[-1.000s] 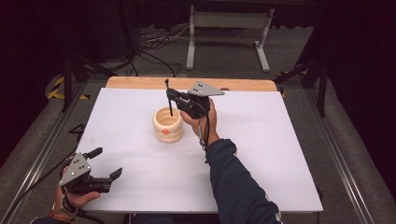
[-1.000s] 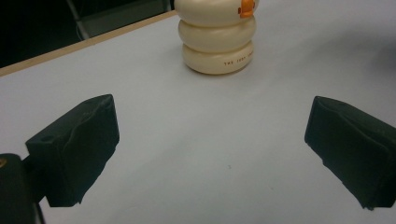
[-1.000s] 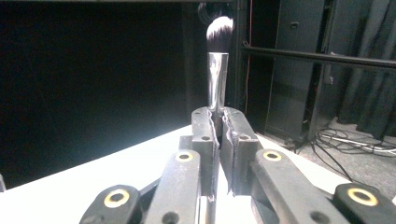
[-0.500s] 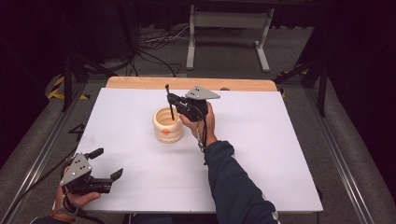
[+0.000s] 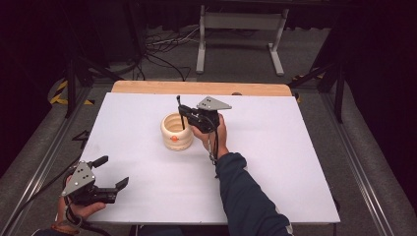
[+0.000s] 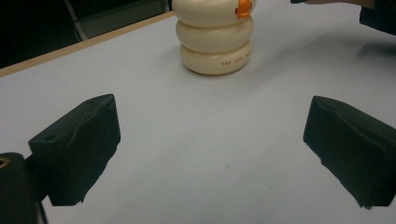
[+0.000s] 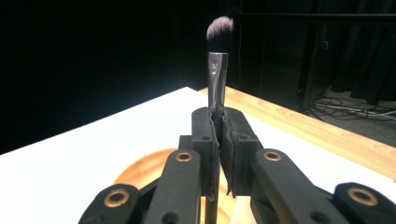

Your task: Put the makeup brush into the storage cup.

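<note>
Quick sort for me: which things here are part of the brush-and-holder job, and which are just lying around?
In the job:
- makeup brush, clamped upright in the right gripper
- cream ringed holder, directly under the brush
- left gripper, open, waiting near the table's front left corner

Lying about:
- cables on the floor beyond the table
- grey metal stand behind them

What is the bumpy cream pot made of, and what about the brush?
The pot looks like glazed ceramic or glossy plastic: smooth, with soft shine on its stacked rings. I cannot tell which. The brush has a shiny metal-looking collar under soft bristles, dark with pale tips, and a dark handle clamped in the right gripper.
</note>
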Demonstrator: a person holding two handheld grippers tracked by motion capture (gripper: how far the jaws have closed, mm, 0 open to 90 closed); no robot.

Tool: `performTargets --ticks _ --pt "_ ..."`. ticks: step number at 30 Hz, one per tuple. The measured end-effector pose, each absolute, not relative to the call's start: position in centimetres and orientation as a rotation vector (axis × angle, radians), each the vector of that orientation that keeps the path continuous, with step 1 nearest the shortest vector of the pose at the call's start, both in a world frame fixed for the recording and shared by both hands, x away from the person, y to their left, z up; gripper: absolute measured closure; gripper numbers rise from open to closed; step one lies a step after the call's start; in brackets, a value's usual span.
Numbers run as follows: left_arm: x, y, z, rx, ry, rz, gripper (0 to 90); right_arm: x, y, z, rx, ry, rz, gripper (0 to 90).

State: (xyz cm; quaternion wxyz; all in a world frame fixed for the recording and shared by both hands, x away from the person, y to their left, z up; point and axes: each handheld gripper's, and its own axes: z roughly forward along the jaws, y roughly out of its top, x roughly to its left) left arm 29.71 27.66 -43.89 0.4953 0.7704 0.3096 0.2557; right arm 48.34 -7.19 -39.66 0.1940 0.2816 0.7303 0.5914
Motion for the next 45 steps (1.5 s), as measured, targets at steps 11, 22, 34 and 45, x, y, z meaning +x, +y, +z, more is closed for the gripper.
performTargets --ticks 11,22,34,45 --pt "29.7 27.6 -44.0 1.877 0.749 0.616 4.7 48.0 -7.4 -40.8 0.82 2.066 1.65 84.8" --pt "29.6 27.7 -43.9 1.879 0.748 0.61 5.4 47.8 -7.6 -40.9 0.825 2.06 1.653 84.6" --pt "29.6 27.6 -43.9 1.887 0.746 0.608 5.3 47.0 -8.1 -40.0 0.792 2.037 1.653 74.5" --pt "29.6 27.6 -44.0 1.891 0.75 0.601 5.3 46.4 -9.1 -39.2 0.789 2.008 1.657 65.6"
